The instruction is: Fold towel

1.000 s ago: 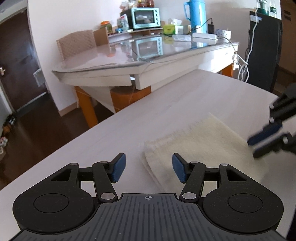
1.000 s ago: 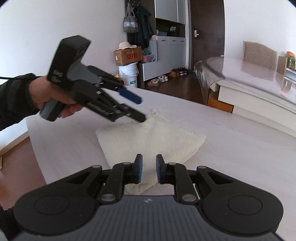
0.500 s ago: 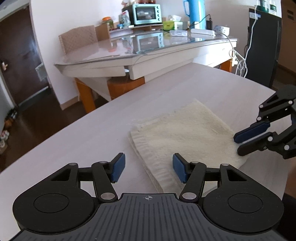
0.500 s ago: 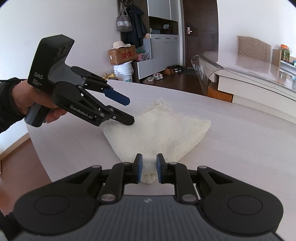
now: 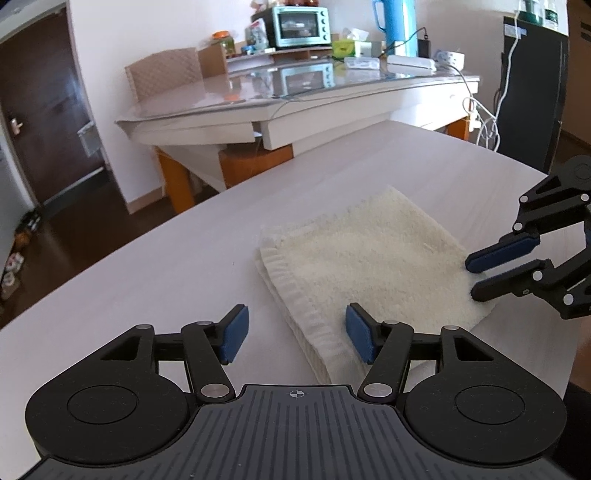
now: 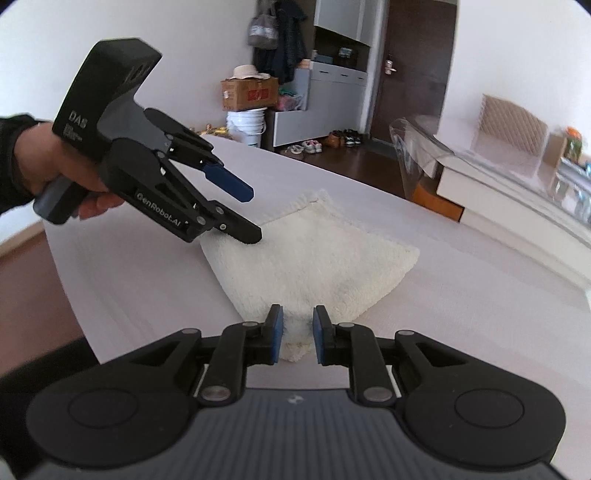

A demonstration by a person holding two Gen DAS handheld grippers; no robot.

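Note:
A cream towel (image 5: 369,258), folded into a thick square, lies flat on the pale table (image 5: 147,277). My left gripper (image 5: 295,317) stands open over the towel's near-left corner, whose ribbed edge runs between its blue pads. In the right wrist view the left gripper (image 6: 253,216) rests its lower finger on the edge of the towel (image 6: 314,266), the upper finger raised. My right gripper (image 6: 297,321) has its jaws opening, narrowly apart, with the towel's near corner between the pads. In the left wrist view the right gripper (image 5: 471,278) sits at the towel's right corner.
A person's hand (image 6: 55,166) holds the left gripper. Behind the table stands a glass-topped table (image 5: 295,92) with a toaster oven (image 5: 299,26) and blue kettle (image 5: 395,18). A black cabinet (image 5: 532,92) is at the right. A box (image 6: 249,94), bucket (image 6: 245,125) and shoes sit on the floor.
The left gripper has shifted sideways and slightly down, so the towel sits more centrally in its view. The right gripper has rolled a little, and its pads stand slightly wider apart.

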